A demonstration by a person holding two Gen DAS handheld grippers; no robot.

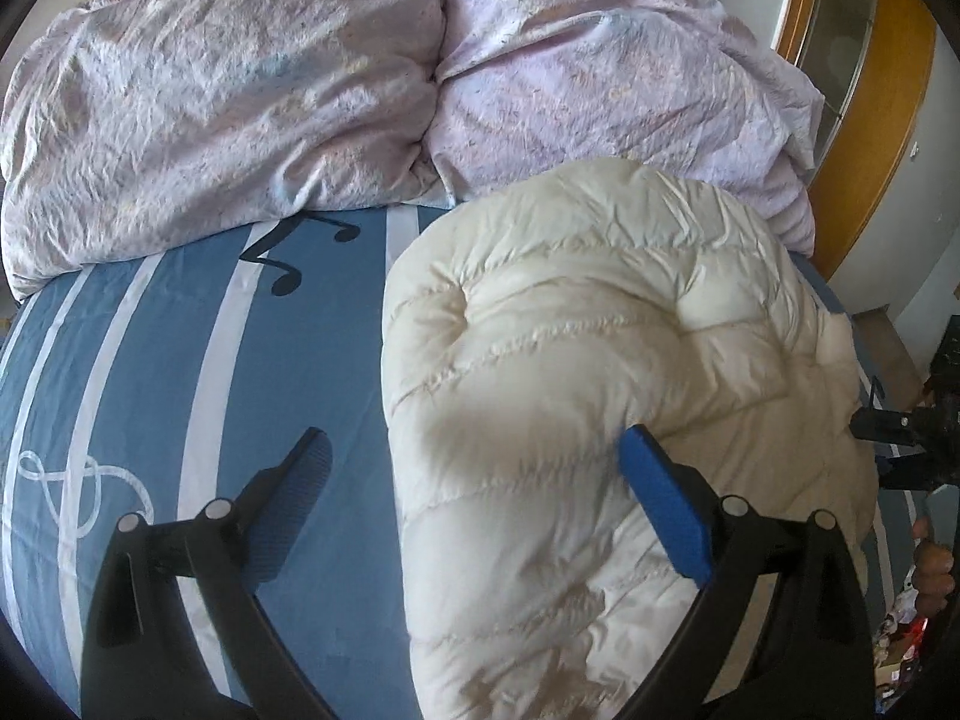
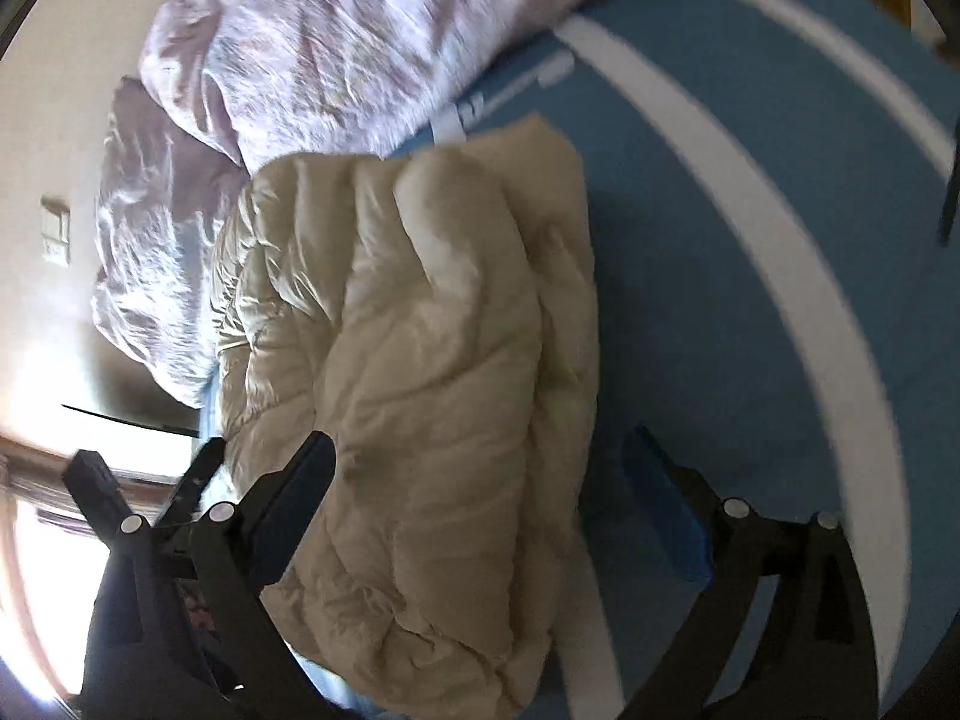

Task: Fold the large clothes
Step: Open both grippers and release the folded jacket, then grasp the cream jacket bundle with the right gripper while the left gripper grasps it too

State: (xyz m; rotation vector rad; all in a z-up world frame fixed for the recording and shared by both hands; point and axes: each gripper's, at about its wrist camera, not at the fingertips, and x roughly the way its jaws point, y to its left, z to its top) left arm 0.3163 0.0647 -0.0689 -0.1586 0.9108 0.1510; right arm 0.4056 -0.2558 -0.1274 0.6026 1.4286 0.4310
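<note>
A cream quilted puffer jacket (image 1: 600, 372) lies folded in a thick bundle on the blue striped bed sheet (image 1: 150, 396). My left gripper (image 1: 474, 444) hovers over the jacket's near left edge with its jaws wide apart; one blue pad (image 1: 666, 510) is above the jacket, the other finger (image 1: 300, 480) above bare sheet. In the right wrist view the same jacket (image 2: 432, 360) runs between the fingers of my right gripper (image 2: 480, 441), which is open and grips nothing. The right gripper (image 1: 900, 426) also shows at the jacket's right edge in the left wrist view.
A crumpled lilac duvet (image 1: 270, 90) is piled along the far side of the bed, touching the jacket's far end. A wooden frame (image 1: 888, 138) and wall stand at the right. A person's hand (image 1: 933, 564) shows at the right edge. Bare sheet lies left of the jacket.
</note>
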